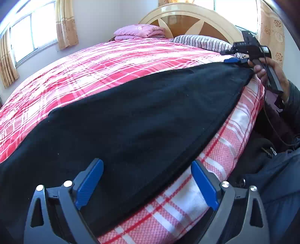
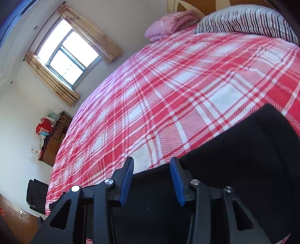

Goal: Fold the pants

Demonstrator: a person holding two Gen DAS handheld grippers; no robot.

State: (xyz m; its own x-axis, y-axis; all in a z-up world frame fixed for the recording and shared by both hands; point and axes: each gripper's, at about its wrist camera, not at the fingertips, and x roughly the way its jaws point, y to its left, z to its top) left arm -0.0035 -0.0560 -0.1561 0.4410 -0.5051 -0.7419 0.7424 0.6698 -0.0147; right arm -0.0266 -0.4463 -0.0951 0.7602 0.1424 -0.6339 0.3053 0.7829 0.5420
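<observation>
Black pants [image 1: 131, 116] lie spread flat along the near side of a bed with a pink plaid cover [image 1: 93, 71]. My left gripper [image 1: 147, 162] hovers over their near end, jaws wide open; the cloth's edge runs between the blue fingers without being pinched. A hand holds my right gripper [image 1: 232, 60] at the pants' far corner. In the right wrist view the right gripper [image 2: 152, 159] stands partly open above the edge of the pants [image 2: 234, 159], with a clear gap between its pads and nothing gripped.
A striped pillow [image 1: 198, 42] and a folded pink blanket [image 1: 138, 32] lie by the wooden headboard [image 1: 187, 15]. The person's dark jacket [image 1: 281, 169] is at the bed's right side. Boxes and bags [image 2: 52, 135] and a black chair [image 2: 37, 195] stand by the far wall.
</observation>
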